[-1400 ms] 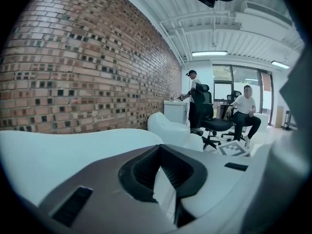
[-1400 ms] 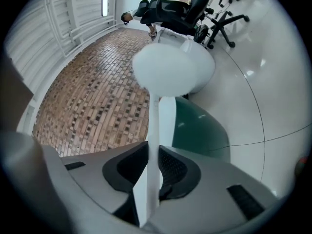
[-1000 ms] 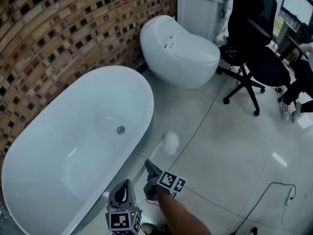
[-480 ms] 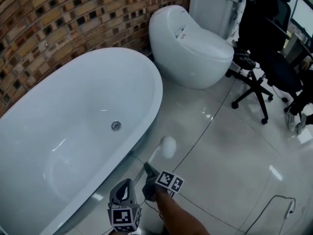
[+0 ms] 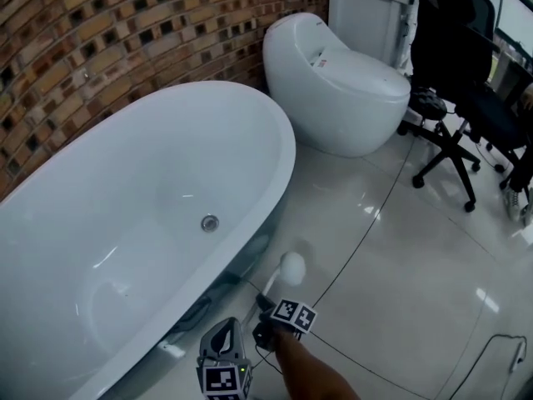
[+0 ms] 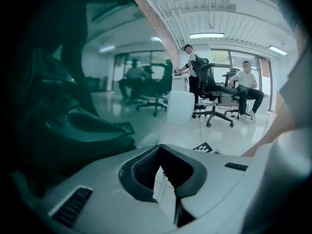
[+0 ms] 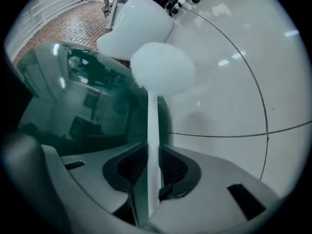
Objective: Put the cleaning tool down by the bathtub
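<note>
The cleaning tool is a thin white handle (image 7: pixel 152 130) with a round white head (image 5: pixel 292 267) (image 7: pixel 162 68). My right gripper (image 5: pixel 266 313) (image 7: pixel 152 167) is shut on the handle, and the head points away from me, low over the floor. The head hangs right beside the outer wall of the white bathtub (image 5: pixel 283 158) (image 7: pixel 87 111); whether it touches the floor I cannot tell. My left gripper (image 5: pixel 223 333) (image 6: pixel 163 179) is at the bottom edge of the head view, next to the right one, shut with nothing in it.
A white toilet (image 5: pixel 341 82) (image 7: pixel 139 26) stands beyond the tub's far end against the brick wall (image 5: pixel 100 40). A black office chair (image 5: pixel 462 115) is at the right. A thin cable (image 5: pixel 491 348) lies on the glossy tiled floor at lower right. People sit on chairs far off in the left gripper view.
The tool's head has moved down and closer to the tub's side. Both grippers have shifted slightly toward the tub, and the right one still holds the handle.
</note>
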The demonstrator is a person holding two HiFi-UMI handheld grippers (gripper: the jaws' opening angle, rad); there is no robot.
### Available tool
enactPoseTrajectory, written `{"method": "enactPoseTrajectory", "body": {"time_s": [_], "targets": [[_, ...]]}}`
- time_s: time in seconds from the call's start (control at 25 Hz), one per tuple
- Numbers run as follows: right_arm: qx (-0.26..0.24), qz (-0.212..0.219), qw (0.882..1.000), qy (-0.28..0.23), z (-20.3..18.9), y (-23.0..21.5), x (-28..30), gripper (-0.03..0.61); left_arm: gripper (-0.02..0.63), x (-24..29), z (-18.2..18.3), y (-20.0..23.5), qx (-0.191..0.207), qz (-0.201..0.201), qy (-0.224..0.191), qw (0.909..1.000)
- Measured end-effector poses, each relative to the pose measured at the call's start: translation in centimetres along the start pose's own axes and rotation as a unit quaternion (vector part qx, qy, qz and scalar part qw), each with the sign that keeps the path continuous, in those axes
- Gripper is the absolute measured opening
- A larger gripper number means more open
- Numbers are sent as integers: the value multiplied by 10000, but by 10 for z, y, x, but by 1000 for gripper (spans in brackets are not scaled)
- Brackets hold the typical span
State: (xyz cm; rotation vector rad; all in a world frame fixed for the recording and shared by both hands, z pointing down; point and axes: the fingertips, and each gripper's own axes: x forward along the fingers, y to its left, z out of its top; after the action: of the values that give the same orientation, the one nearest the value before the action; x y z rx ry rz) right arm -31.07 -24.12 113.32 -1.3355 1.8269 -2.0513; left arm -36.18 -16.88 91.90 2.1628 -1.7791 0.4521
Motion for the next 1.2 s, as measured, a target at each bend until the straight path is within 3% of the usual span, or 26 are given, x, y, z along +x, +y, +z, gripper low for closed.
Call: {"method": "enactPoseTrajectory", "body": {"time_s": [0.32,0.48,0.68,0.84,0.96,1.0,1.08,1.2], "targets": [[553,146,9983,-125,-7,-24,39,89,5,-9,-26,17,-135,87,21,9999],[740,272,9967,-173,-10,-26,47,187,5,-7,-28,20,-80,82,73,9999],[766,213,9968,-85,-13,-31,48,192,5,-3,-26,17,61,-1,56,10000],[446,127,9989,-55,-8,-26,48,192,5,-1,-23,13,143,-39,-5,9999],[198,338,9991,-190,-1,-11,39,142,5,-4,-20,14,95,-9,-4,10000],[40,452,9987,-224,2,-2,31,99,5,-6,-17,13,24,6,26,10000],[-475,626,9965,-276,9,21,9,12,5,-12,-8,8,-145,-16,100,9998],[-1325,740,9879,-309,15,65,-35,5,5,-27,18,-2,-152,-147,172,9996]]}}
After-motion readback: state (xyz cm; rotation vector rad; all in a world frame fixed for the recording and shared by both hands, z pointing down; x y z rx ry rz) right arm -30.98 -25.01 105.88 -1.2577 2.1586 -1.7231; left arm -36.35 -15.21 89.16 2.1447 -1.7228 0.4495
